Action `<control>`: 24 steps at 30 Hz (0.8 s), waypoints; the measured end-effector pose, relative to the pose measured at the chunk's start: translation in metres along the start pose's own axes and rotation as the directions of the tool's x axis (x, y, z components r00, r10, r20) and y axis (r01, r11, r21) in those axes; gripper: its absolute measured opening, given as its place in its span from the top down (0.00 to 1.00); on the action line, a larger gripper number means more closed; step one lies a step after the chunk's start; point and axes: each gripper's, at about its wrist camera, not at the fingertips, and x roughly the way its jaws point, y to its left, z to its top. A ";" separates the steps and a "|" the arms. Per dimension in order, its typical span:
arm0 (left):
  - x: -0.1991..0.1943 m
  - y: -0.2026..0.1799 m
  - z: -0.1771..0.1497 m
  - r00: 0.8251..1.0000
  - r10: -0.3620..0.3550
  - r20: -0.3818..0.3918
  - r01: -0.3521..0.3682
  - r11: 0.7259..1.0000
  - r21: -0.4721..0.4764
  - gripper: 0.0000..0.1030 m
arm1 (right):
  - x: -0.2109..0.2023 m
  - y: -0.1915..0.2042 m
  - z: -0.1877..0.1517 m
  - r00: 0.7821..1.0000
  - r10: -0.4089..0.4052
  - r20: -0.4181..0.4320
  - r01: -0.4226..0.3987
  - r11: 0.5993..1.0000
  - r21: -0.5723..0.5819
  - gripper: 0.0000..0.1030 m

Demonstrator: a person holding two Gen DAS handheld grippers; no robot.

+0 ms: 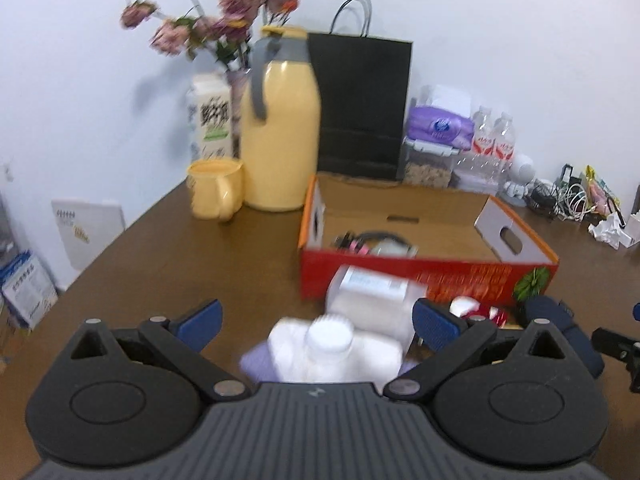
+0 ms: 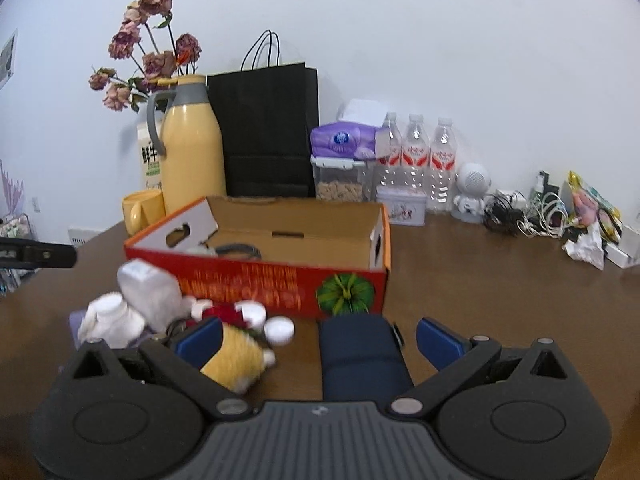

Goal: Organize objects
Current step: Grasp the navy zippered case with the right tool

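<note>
My left claw (image 1: 316,322) and right claw (image 2: 318,338) gape; 2 white bottles (image 1: 328,340) crowd the red box (image 2: 280,284), bare counter (image 2: 480,280) rightward.

Plain pale wall (image 2: 440,40) behind, dark brown wooden table (image 2: 500,280) running up against it, soft even light, faint shadows cast on the wall

The left tool (image 1: 318,322) hangs over the brown surface (image 1: 200,264) with its blue pads spread wide, a white bottle (image 1: 332,350) between them. Beyond stands a red cardboard box (image 1: 424,276), open-topped, near a yellow thermos (image 1: 280,132) and yellow mug (image 1: 216,190).
</note>
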 end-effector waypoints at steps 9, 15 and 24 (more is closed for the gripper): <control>-0.015 0.020 -0.037 0.999 0.022 -0.042 -0.023 1.000 -0.016 0.00 | -0.009 -0.007 -0.034 0.997 -0.018 -0.076 0.019 1.000 0.012 0.00; -0.016 0.025 -0.041 0.998 0.026 -0.053 -0.028 0.999 -0.024 0.00 | 0.006 -0.012 -0.039 0.993 -0.012 -0.119 0.014 1.000 0.010 0.00; -0.015 0.034 -0.046 0.997 0.042 -0.066 -0.045 0.998 -0.049 0.00 | 0.055 -0.028 -0.024 0.979 -0.037 -0.201 0.034 0.999 -0.016 0.00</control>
